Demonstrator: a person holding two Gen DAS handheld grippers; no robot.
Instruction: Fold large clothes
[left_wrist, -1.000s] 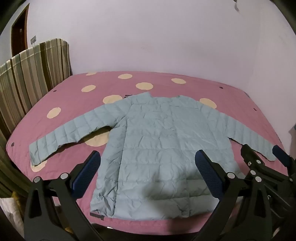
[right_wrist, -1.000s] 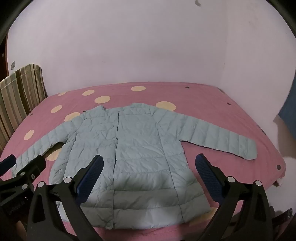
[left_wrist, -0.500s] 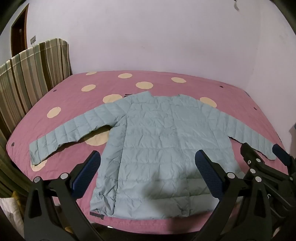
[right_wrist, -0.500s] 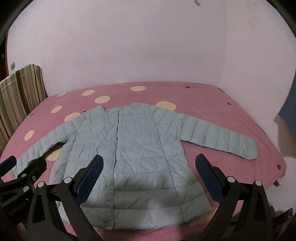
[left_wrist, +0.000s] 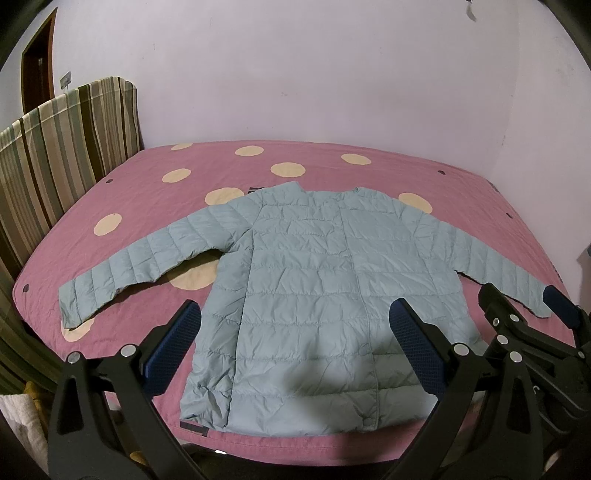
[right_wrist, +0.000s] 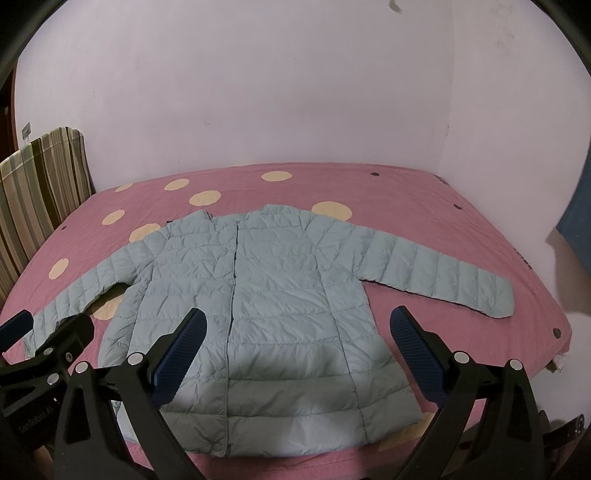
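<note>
A pale blue quilted jacket (left_wrist: 314, 288) (right_wrist: 258, 291) lies flat and face up on the pink bed, both sleeves spread sideways, hem toward me. My left gripper (left_wrist: 295, 347) hovers open above the hem, nothing between its blue-padded fingers (left_wrist: 173, 343). My right gripper (right_wrist: 295, 350) hangs open over the hem too, holding nothing. Each gripper shows in the other's view: the right gripper (left_wrist: 524, 314) at the right edge of the left wrist view, the left gripper (right_wrist: 44, 328) at the lower left of the right wrist view.
The bed has a pink cover (left_wrist: 332, 166) with cream dots and fills the room up to the pale walls (right_wrist: 258, 92). A striped headboard (left_wrist: 55, 147) stands on the left. A dark blue cloth (right_wrist: 580, 229) hangs by the right wall. A door (left_wrist: 37, 74) is at far left.
Both grippers have crept very slightly closer to the jacket. The jacket lies as before and both grippers stay open.
</note>
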